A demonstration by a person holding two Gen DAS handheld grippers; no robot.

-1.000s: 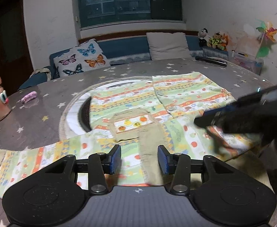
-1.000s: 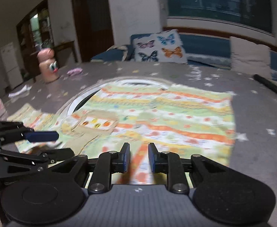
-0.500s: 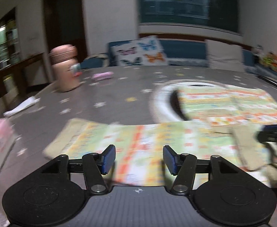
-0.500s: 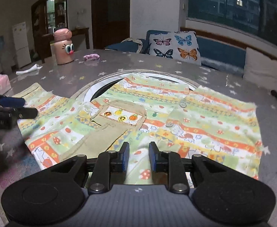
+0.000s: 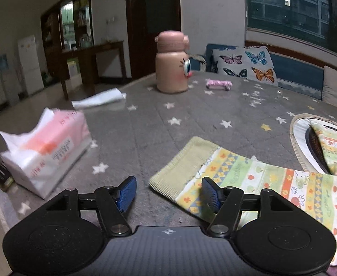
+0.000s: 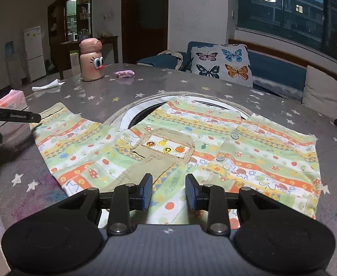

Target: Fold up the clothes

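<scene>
A striped child's shirt lies spread flat on the star-patterned desk (sleeve cuff nearest the left gripper), both it and the right gripper gaping, holding nothing.

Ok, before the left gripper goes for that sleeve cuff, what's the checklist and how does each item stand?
1. Left gripper open: ok, jaws wide apart, nothing between them.
2. Sleeve cuff within its jaws: not ok, only the right pad overlaps the cloth edge.
3. Tissue pack clear of the sleeve: ok, bare table between them.
4. Right gripper open: ok, over the shirt hem, holding nothing.
5. Shirt spread flat: ok.
6. Far sleeve position: cannot tell, apparently folded under.
</scene>
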